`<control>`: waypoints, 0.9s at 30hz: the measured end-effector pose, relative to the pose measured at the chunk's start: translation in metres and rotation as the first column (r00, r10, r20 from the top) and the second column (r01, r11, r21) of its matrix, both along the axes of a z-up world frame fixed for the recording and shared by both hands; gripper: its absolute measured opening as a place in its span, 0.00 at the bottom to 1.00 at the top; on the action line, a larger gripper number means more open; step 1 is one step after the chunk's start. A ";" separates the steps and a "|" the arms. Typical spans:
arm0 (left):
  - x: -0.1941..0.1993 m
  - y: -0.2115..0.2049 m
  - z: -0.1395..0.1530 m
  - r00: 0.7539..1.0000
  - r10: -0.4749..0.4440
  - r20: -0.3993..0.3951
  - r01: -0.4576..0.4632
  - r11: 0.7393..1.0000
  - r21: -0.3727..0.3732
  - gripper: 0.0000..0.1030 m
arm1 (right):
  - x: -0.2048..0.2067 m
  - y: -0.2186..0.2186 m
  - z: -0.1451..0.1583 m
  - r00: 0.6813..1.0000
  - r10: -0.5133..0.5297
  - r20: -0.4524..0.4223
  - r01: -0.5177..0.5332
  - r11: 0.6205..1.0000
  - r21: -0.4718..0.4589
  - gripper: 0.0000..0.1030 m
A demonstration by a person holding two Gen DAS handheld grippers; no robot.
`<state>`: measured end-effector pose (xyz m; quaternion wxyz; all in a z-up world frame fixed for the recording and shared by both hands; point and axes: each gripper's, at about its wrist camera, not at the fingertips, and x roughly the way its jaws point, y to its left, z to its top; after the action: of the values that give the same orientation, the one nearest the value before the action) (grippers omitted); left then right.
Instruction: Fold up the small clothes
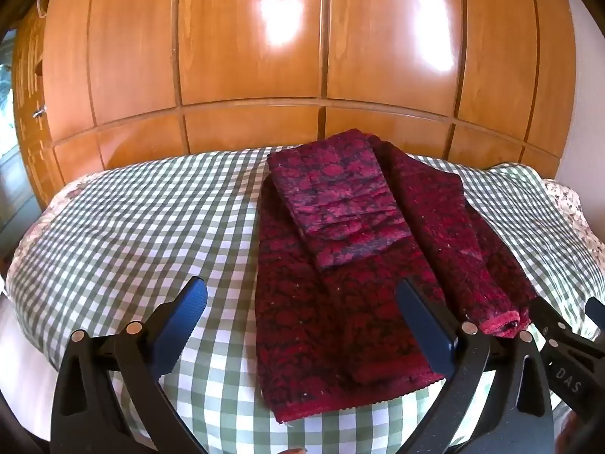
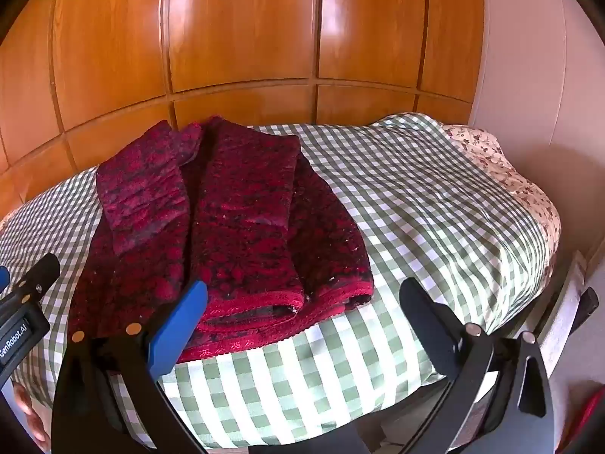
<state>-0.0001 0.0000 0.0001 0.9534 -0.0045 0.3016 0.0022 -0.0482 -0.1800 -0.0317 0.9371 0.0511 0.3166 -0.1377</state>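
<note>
though partly folded, dark red patterned garment [image 1: 340, 265] flat on checked cloth [image 1: 132, 227]

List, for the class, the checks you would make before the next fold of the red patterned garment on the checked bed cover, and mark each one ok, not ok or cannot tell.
1. Left gripper open and empty: ok.
2. Right gripper open and empty: ok.
3. Both sleeves folded in over the red garment: ok, the left sleeve and the right sleeve lie on its body.
4. Hem facing the grippers and within reach: ok.
5. Checked cover flat beneath the garment: ok, only slight wrinkles.
6. Collar end lying flat: cannot tell, the sleeves hide it.
</note>
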 end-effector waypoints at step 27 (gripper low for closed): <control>-0.001 -0.001 -0.003 1.000 -0.005 -0.009 0.005 1.000 -0.004 0.96 | -0.016 0.001 -0.005 1.000 -0.003 0.016 0.002 0.999 0.044 0.98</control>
<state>-0.0013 -0.0014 -0.0024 0.9521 -0.0058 0.3057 -0.0006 -0.0640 -0.1791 -0.0368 0.9381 0.0730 0.3120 -0.1313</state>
